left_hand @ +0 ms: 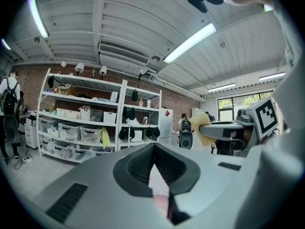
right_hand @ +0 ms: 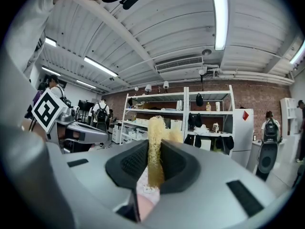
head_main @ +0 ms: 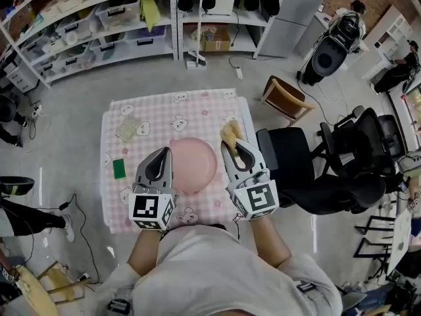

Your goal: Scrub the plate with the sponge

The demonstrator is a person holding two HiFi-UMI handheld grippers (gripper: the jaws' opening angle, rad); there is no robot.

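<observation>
We are holding the right gripper [head_main: 228, 145], jaws clamped on the yellow sponge [head_main: 230, 131], and the left gripper [head_main: 166, 152], jaws together, flanking the pink plate [head_main: 195, 165].

Grey floor [head_main: 72, 104], white shelving [head_main: 99, 25] w/ bins, brick wall [right_hand: 259, 92], black chairs [head_main: 342, 176], ceiling strip lights [right_hand: 220, 13]

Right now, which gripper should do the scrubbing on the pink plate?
The right. The right gripper is already shut on the yellow sponge, just by the plate's right rim. The left gripper sits at the left rim with no sponge.
</observation>
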